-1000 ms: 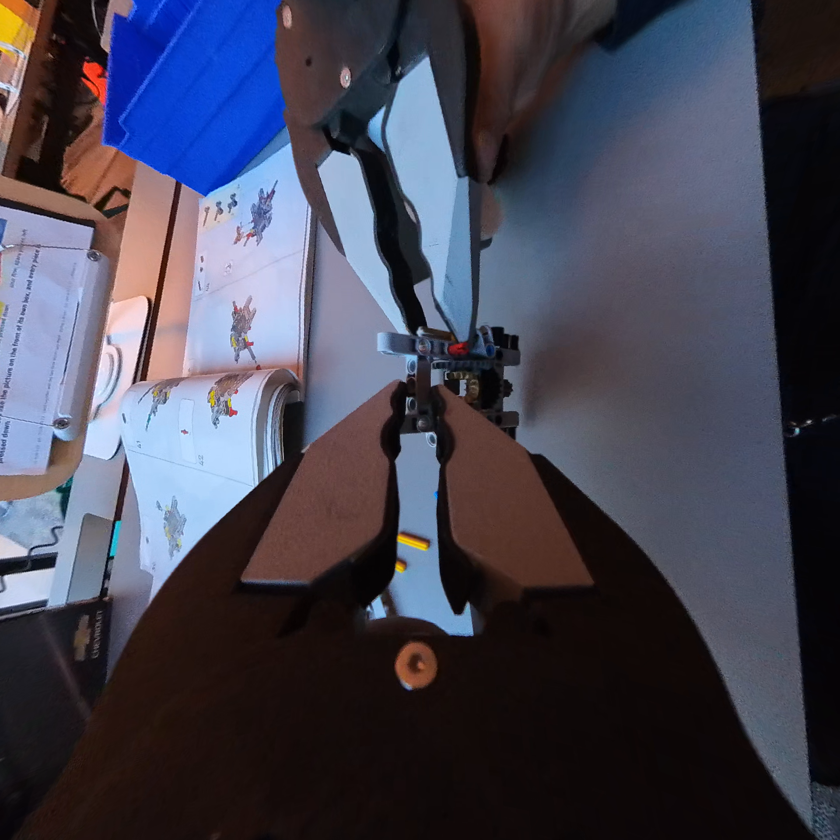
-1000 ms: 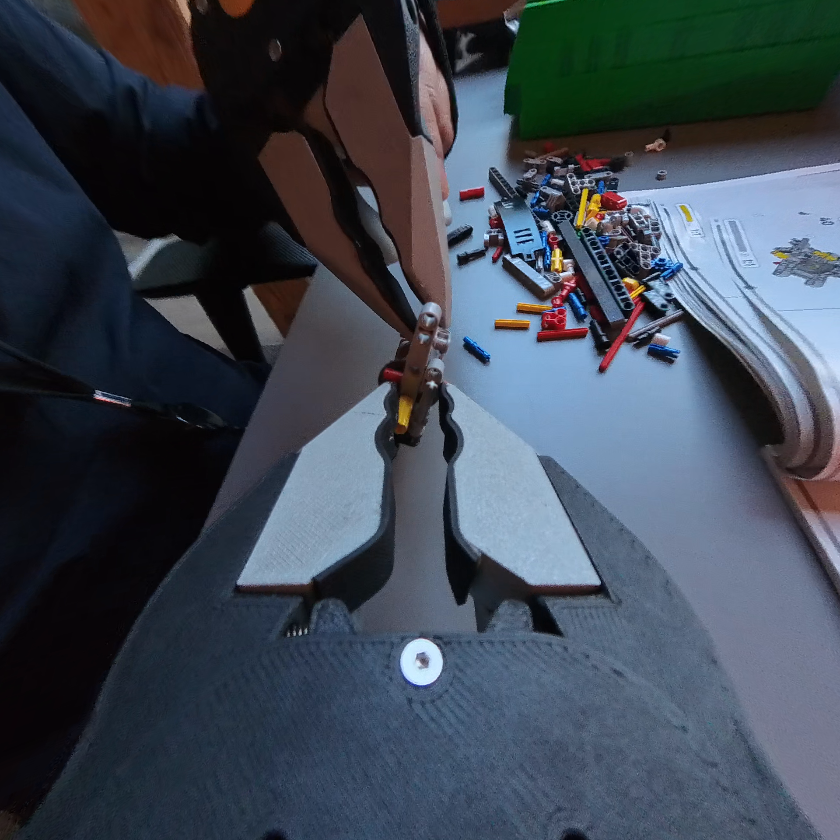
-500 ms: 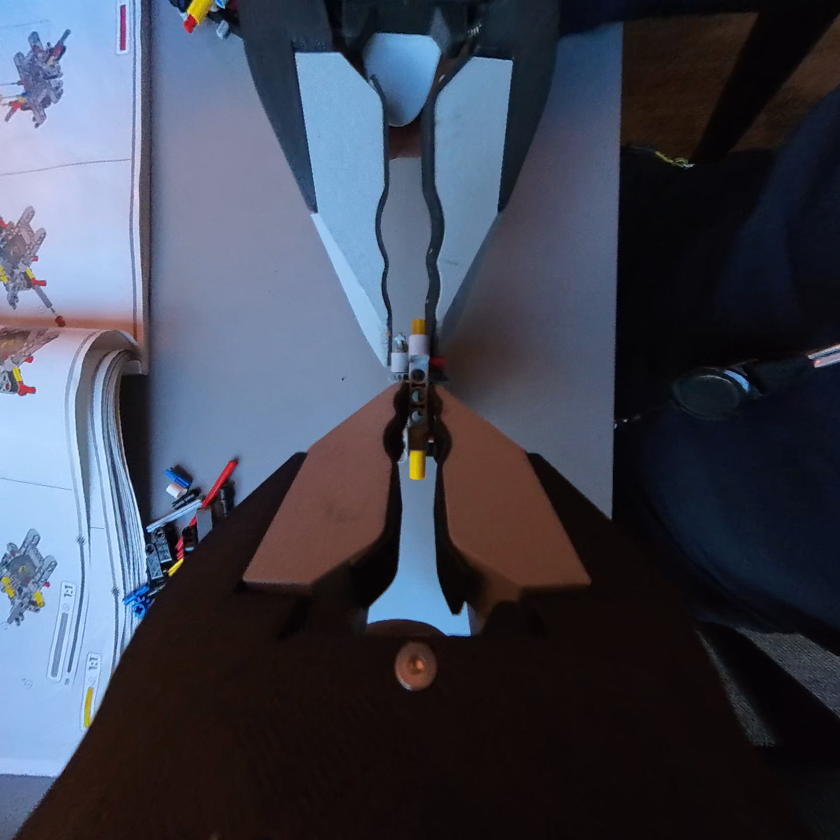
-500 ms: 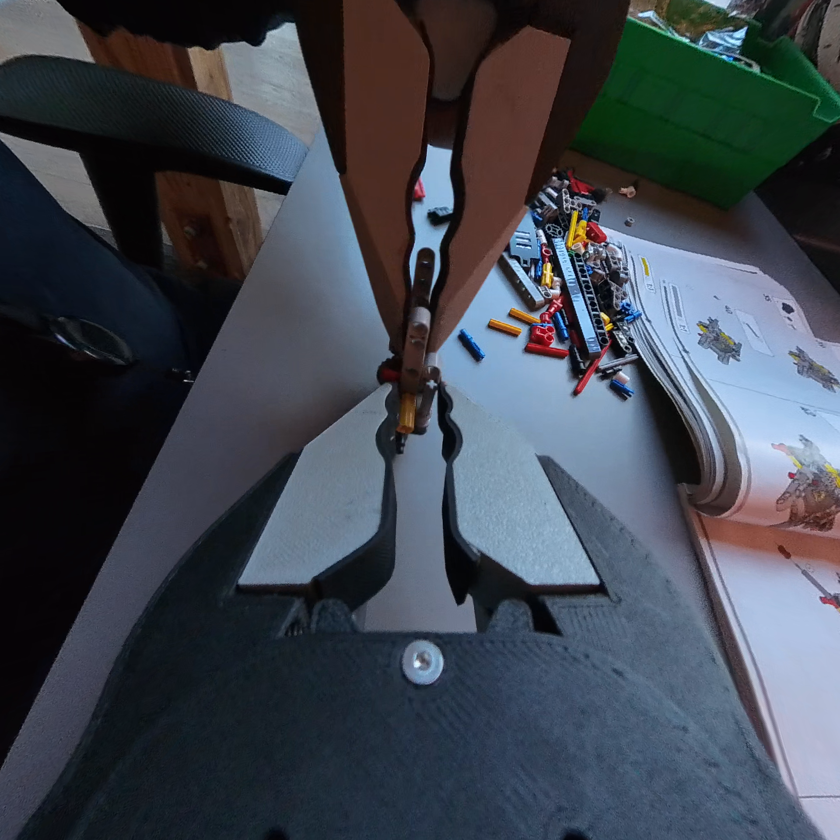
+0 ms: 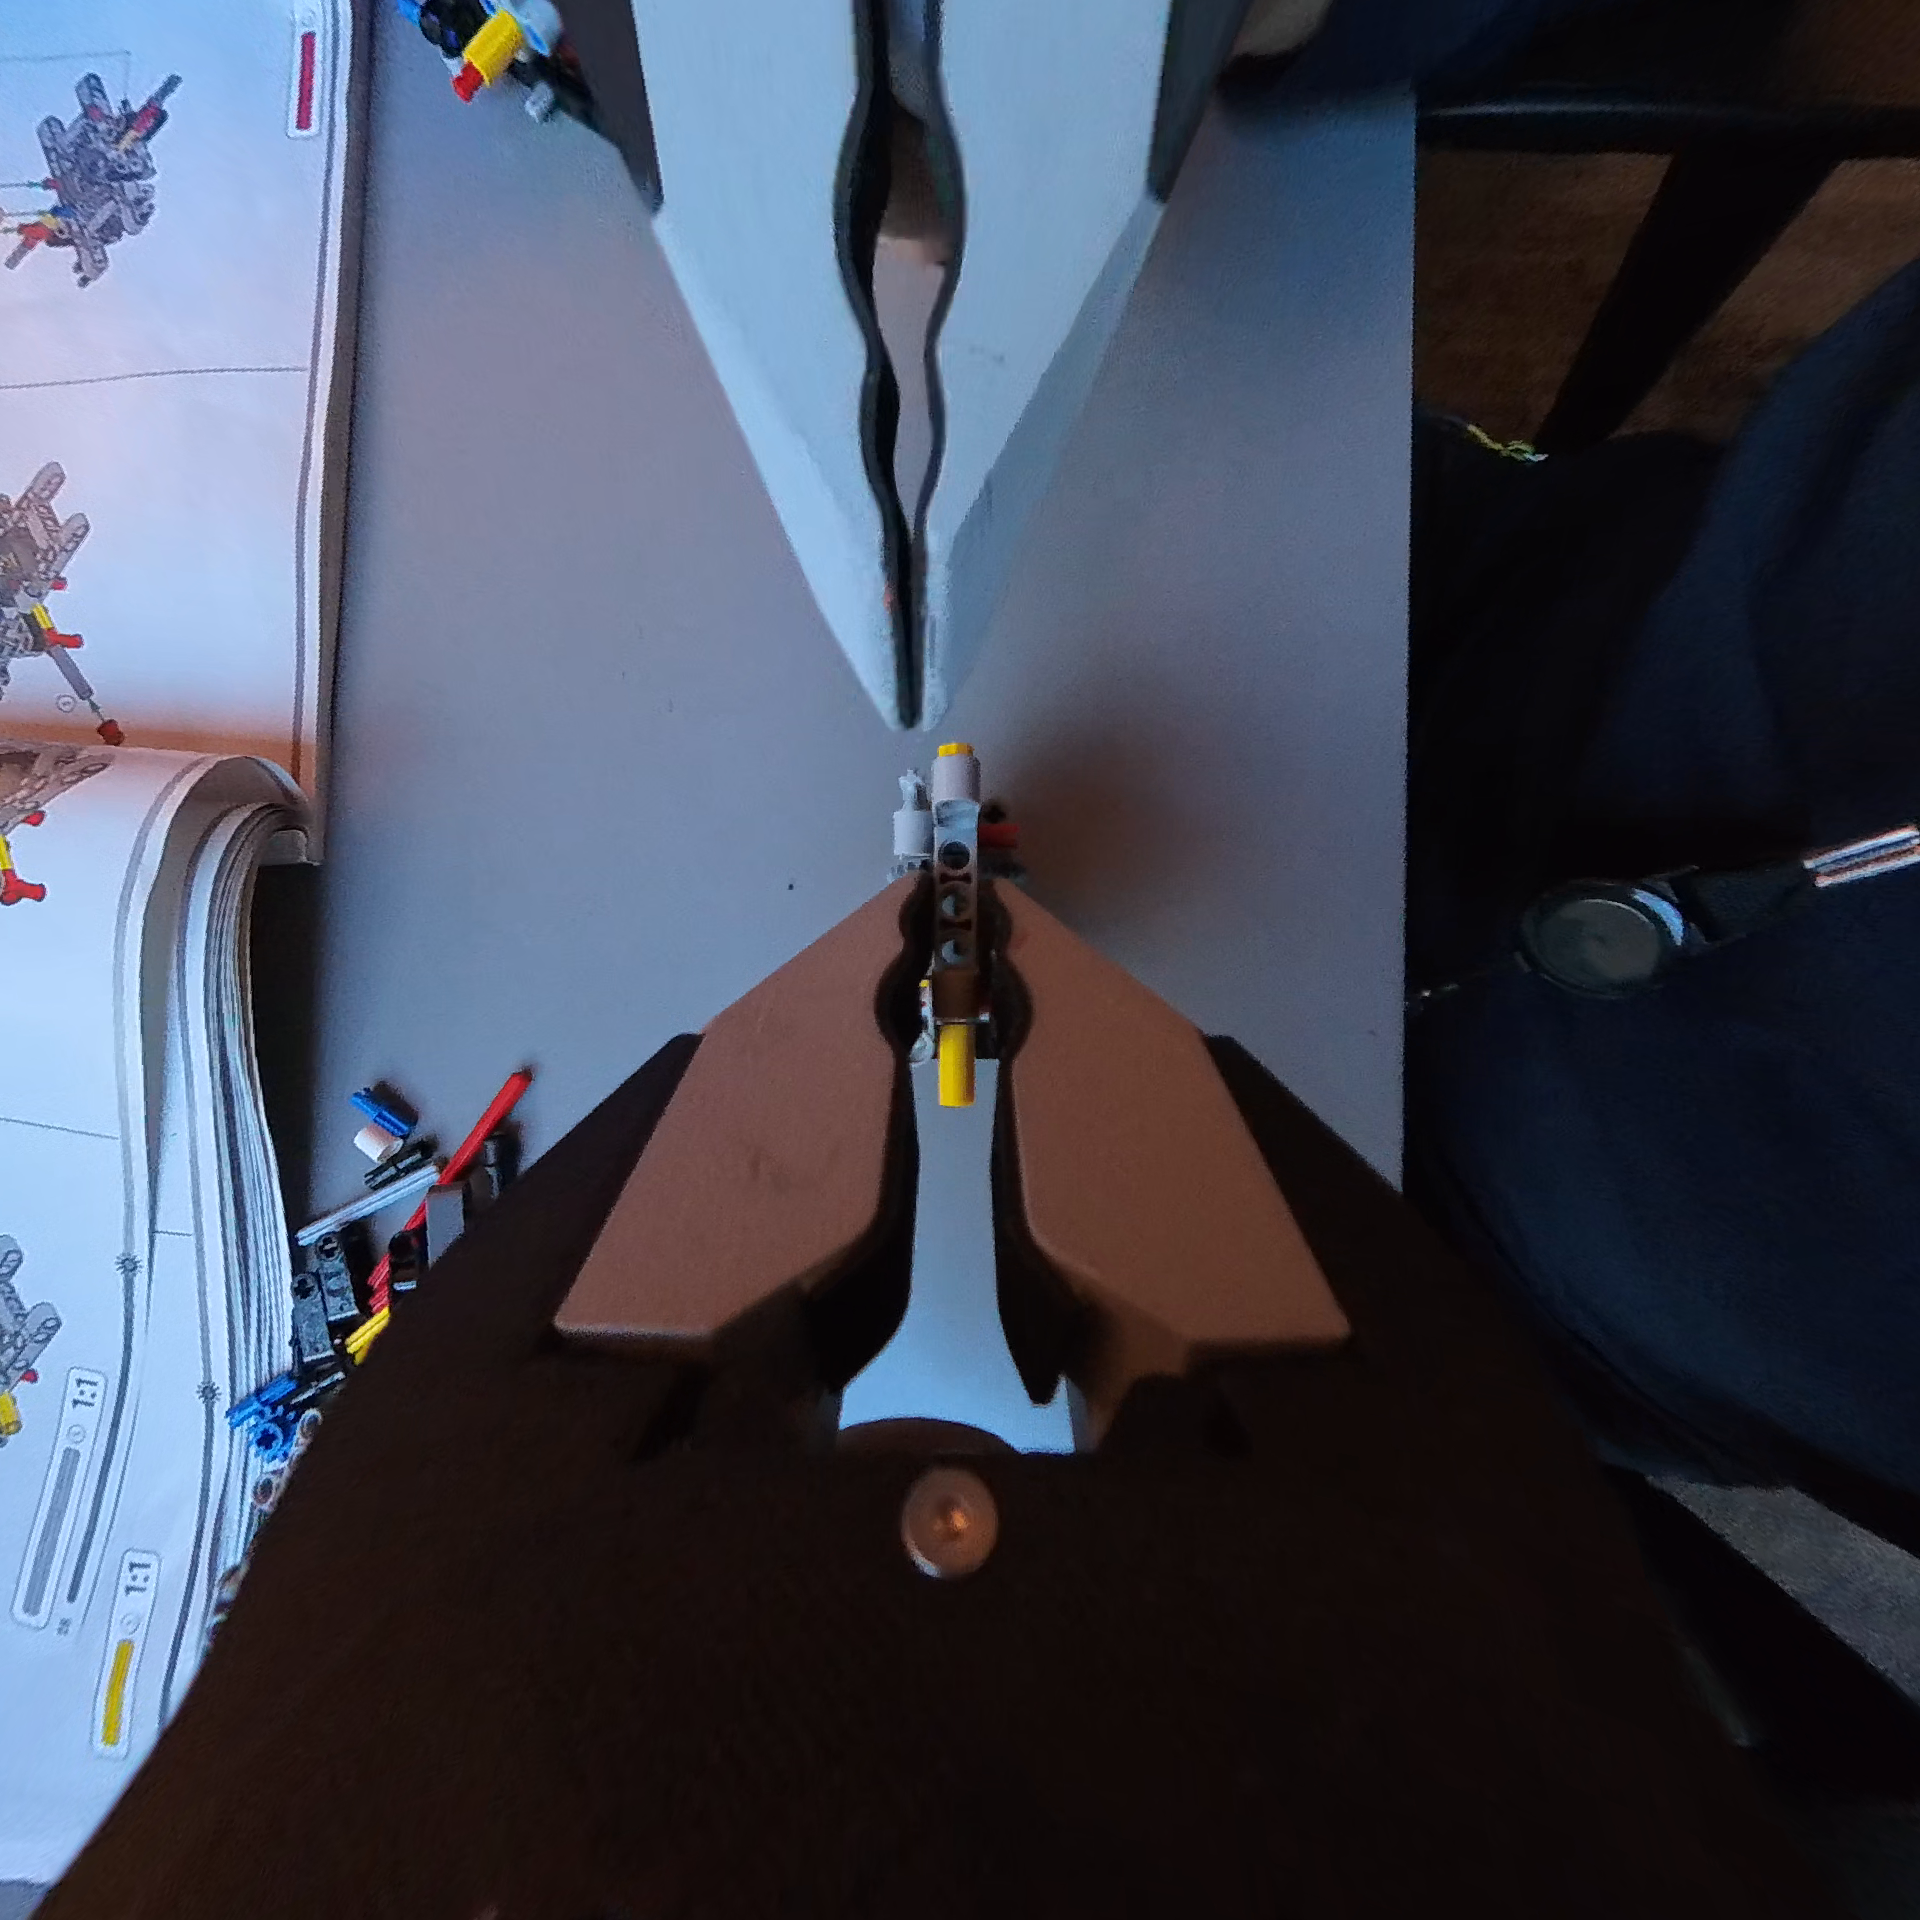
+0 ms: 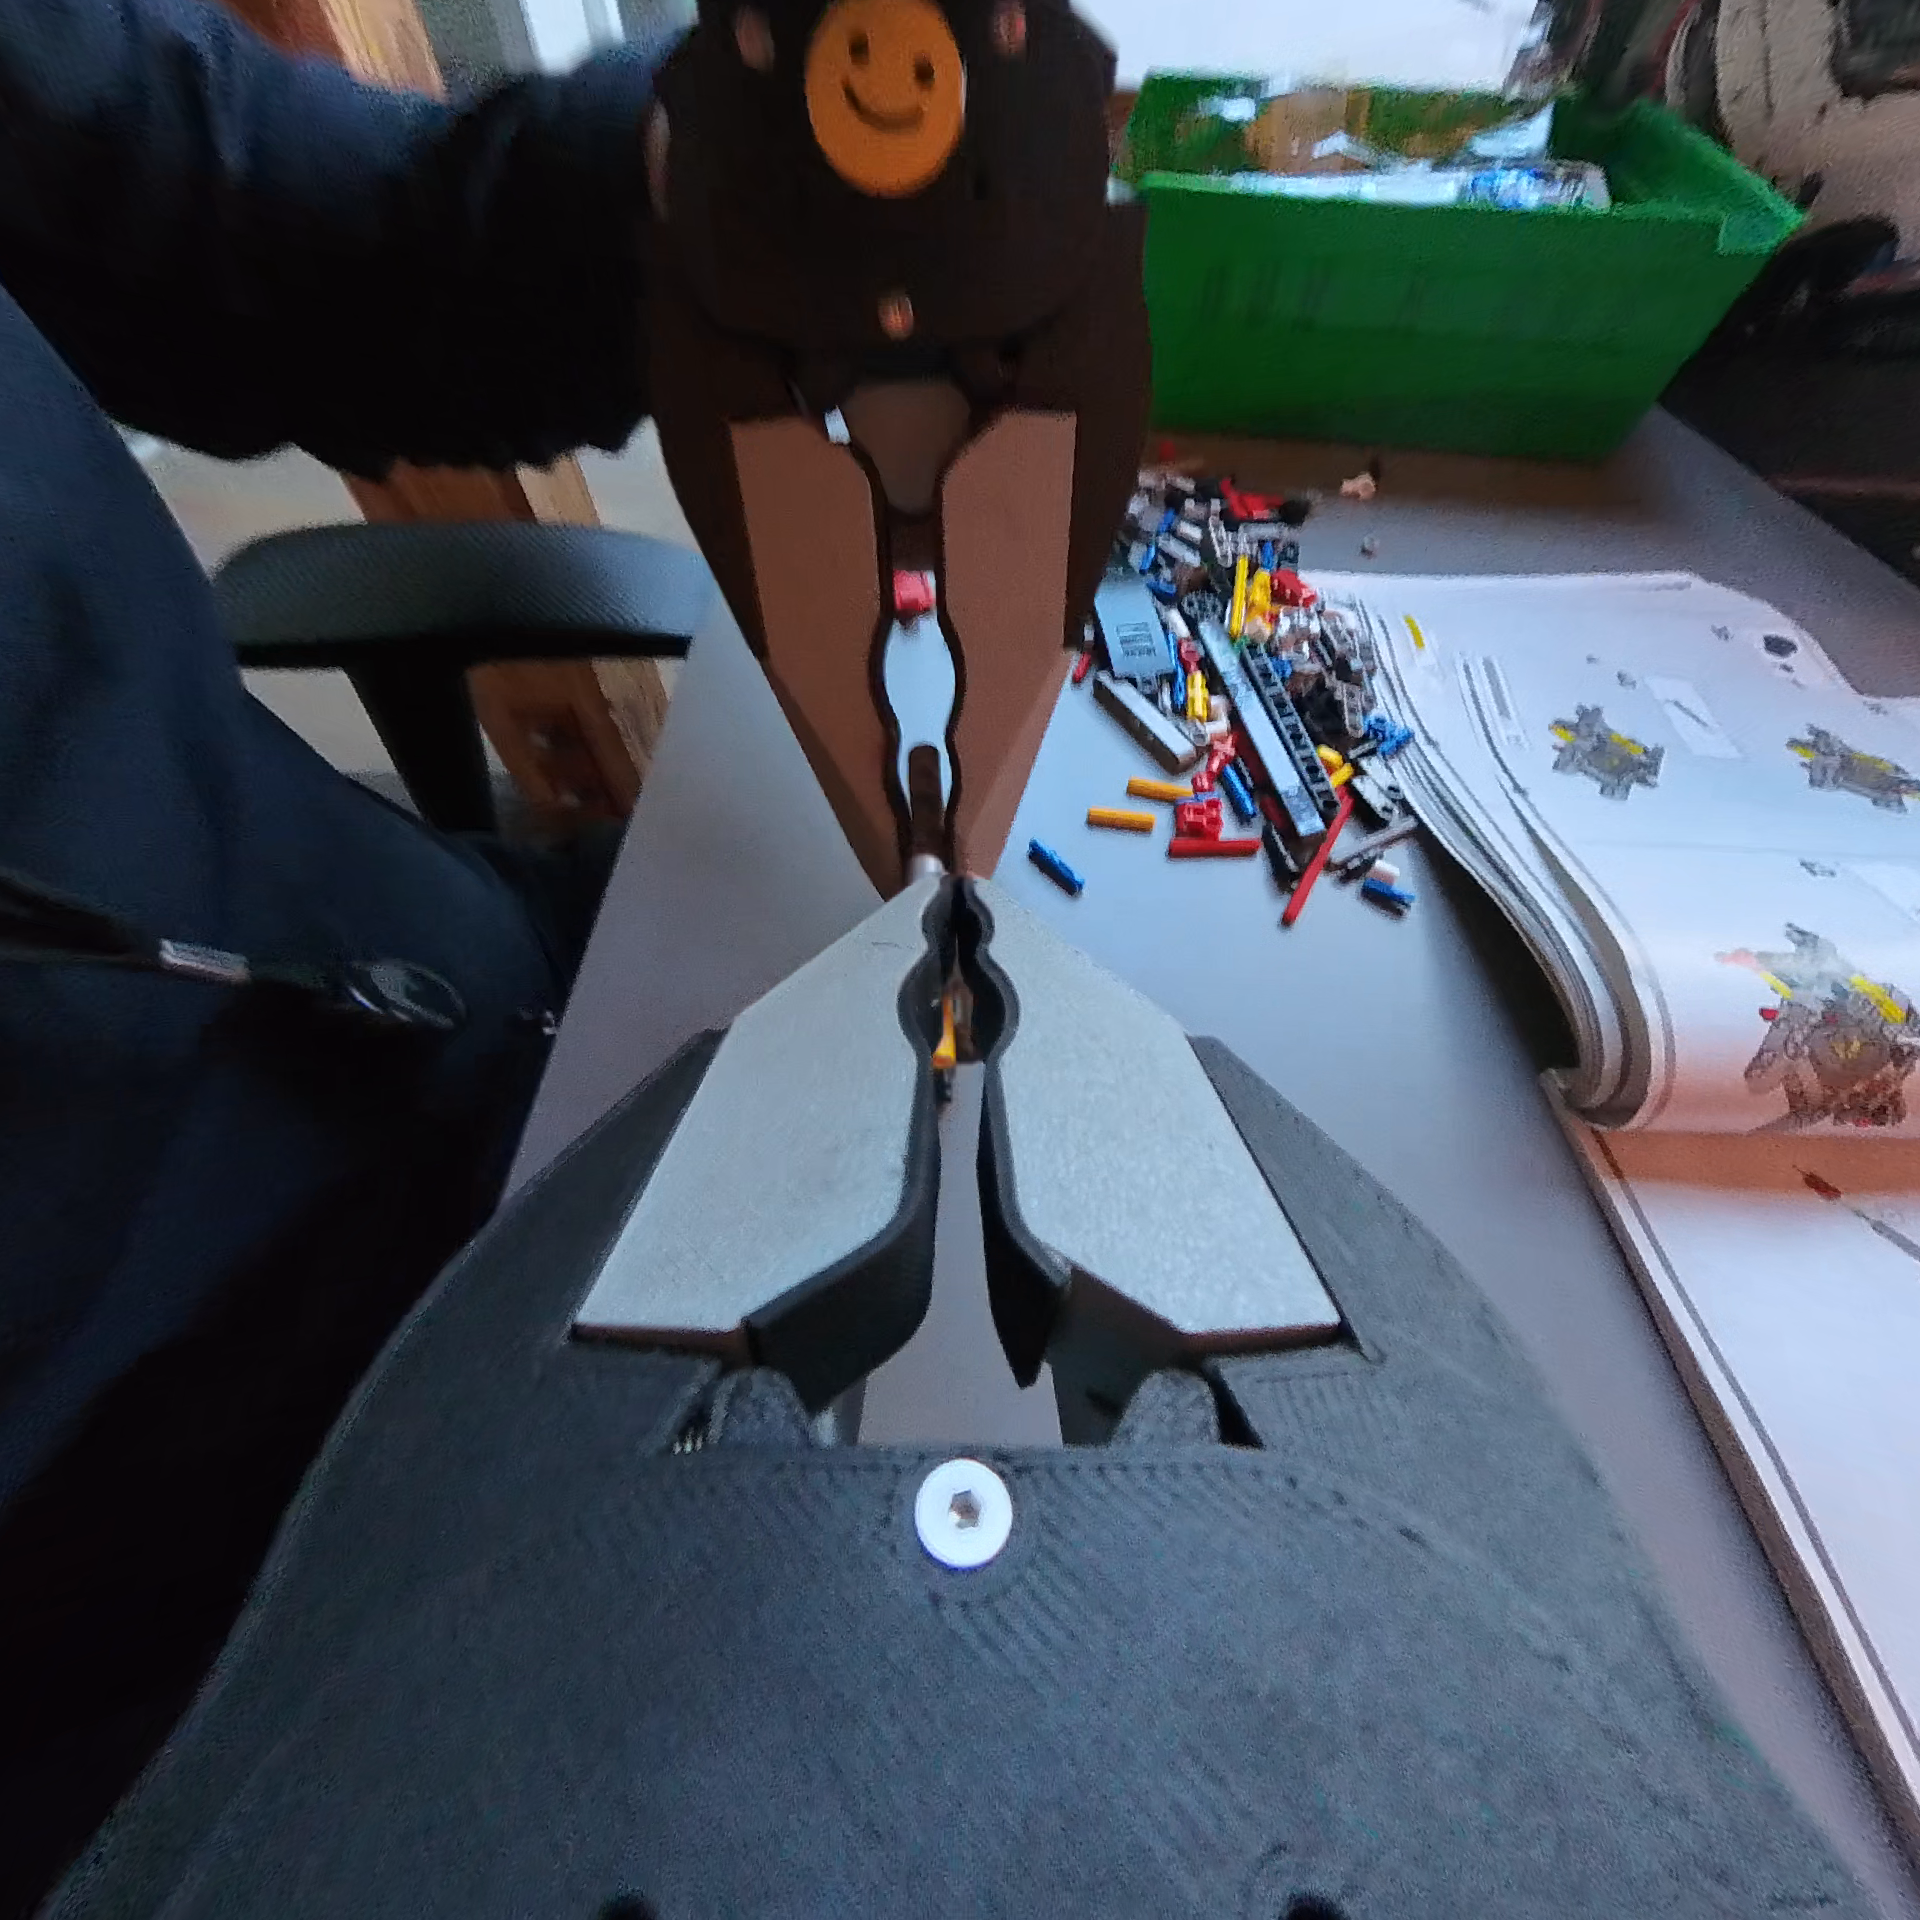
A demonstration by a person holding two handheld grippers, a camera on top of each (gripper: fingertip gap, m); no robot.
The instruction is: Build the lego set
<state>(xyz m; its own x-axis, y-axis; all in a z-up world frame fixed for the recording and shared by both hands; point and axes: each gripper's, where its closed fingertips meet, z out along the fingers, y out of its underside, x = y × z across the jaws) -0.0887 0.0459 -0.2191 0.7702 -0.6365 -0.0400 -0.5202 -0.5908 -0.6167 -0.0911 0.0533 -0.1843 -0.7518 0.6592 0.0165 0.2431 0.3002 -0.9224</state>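
The left gripper (image 5: pixel 951 904) pinches a small grey-and-yellow brick assembly (image 5: pixel 954 883) between its brown fingers, above the grey table (image 5: pixel 582 582). The right gripper (image 6: pixel 958 883), at twelve o'clock from it in the left wrist view, has its grey fingertips pressed together on nothing, the tips just clear of the assembly's yellow end. Loose bricks (image 6: pixel 1247 707) lie at two o'clock beside an open instruction booklet (image 6: pixel 1662 831), a green bin (image 6: pixel 1455 312) beyond.
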